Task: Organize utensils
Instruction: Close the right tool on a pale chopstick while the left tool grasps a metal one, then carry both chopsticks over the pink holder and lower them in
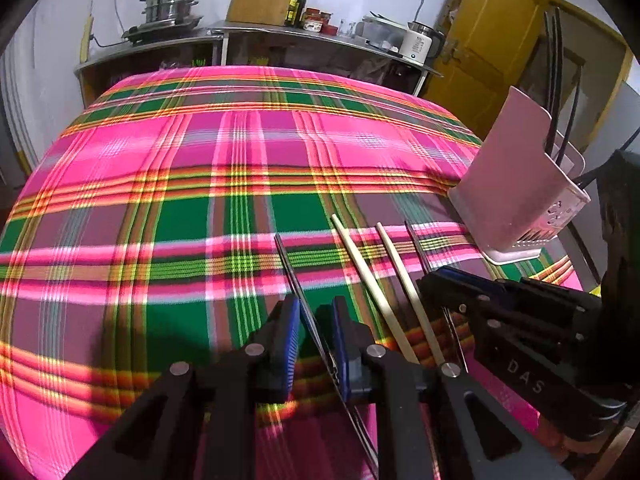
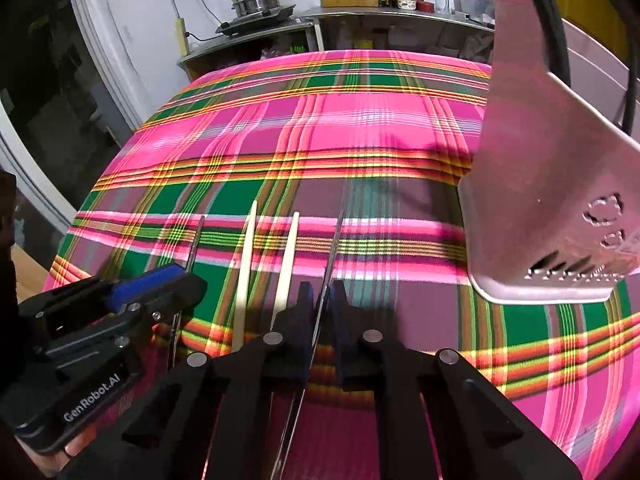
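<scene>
On plaid cloth (image 1: 160, 200): four chopsticks (image 2: 244, 280).

Plaid tablecloth (image 1: 168, 200) carries chopsticks (image 1: 362, 268) and pink holder (image 1: 516, 184).

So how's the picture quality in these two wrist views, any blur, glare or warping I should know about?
Left wrist view: strong fisheye bowing of the plaid tablecloth, dark corners, and blown-out glare on the pink stripes. Right wrist view: the same warping, the pink utensil holder looms large and soft at the right edge, casting a shadow on the cloth; the dark chopstick between the jaws looks slightly smeared.
</scene>
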